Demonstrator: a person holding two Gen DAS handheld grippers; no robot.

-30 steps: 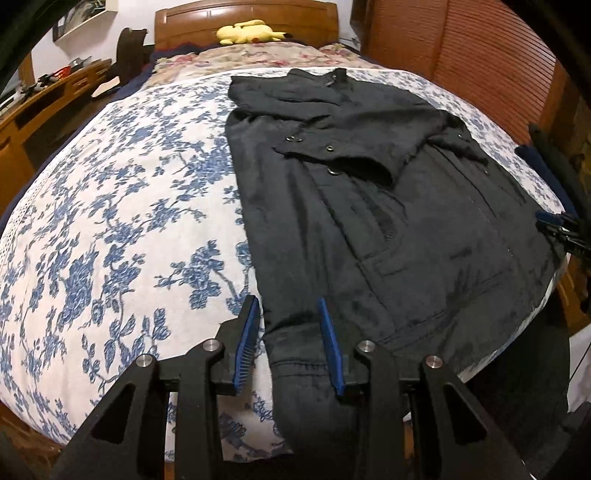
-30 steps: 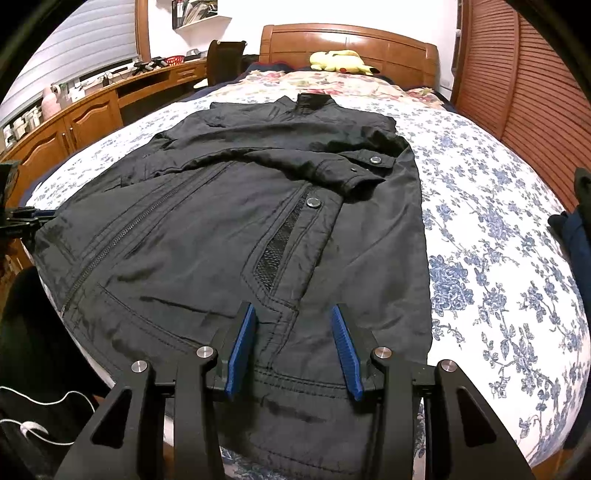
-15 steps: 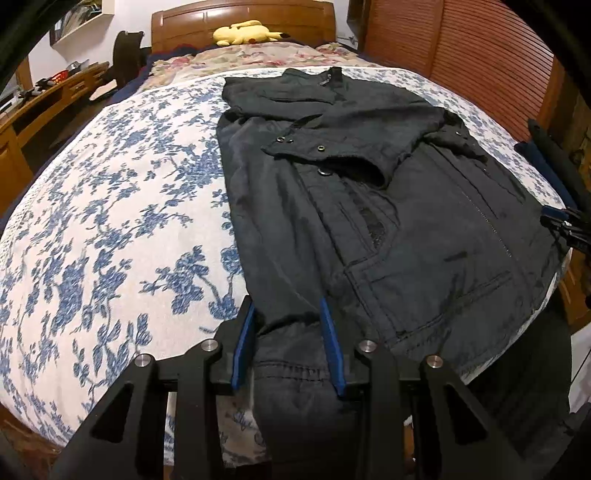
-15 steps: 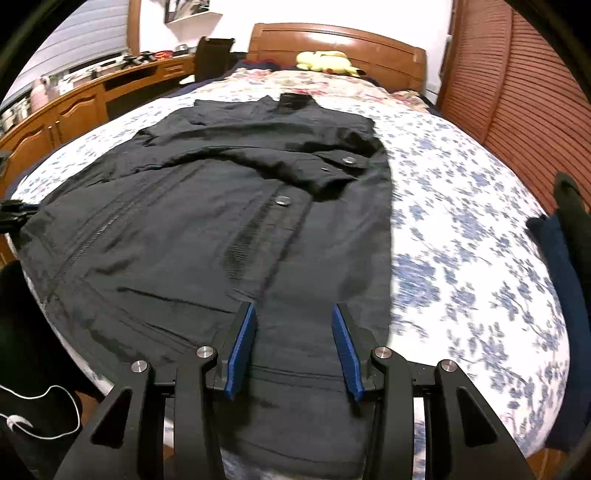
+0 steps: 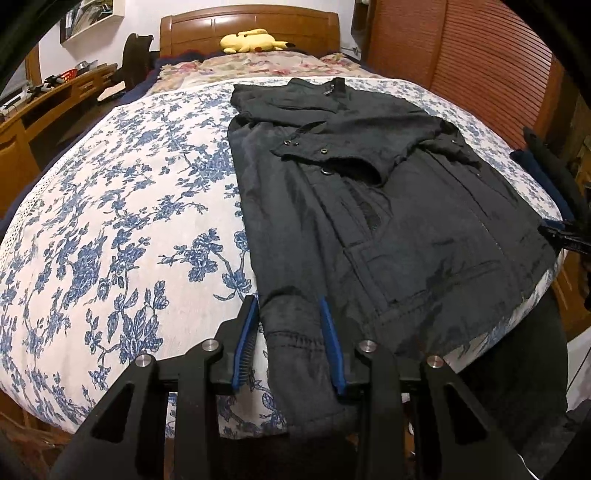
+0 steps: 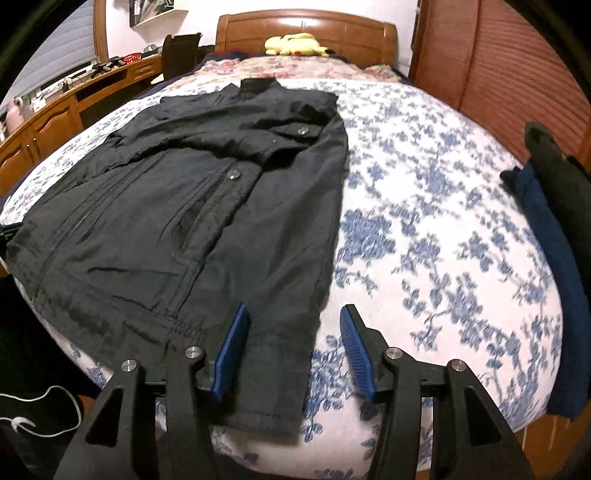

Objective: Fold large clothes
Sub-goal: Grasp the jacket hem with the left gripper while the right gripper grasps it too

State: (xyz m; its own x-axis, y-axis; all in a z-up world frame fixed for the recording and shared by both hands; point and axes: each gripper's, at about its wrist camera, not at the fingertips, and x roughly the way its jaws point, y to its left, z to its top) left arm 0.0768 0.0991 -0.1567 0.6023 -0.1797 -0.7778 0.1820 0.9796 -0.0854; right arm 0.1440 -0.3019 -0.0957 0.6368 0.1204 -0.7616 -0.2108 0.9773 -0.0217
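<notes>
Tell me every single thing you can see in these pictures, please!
jacket: one, black, spread flat on the bed, hem at the near edge
bedspread: one, white with blue flowers, covering the bed
plush toy: one, yellow, lying by the headboard
headboard: one, brown wood, far end of the bed
desk: one, brown wood, along the wall beside the bed, small clutter on top
folded clothes: a small pile, navy and black, on the bed's edge away from the desk
left gripper: one, black with blue pads, jaws around the jacket's hem corner
right gripper: one, black with blue pads, jaws just opening, hem corner loose between them
</notes>
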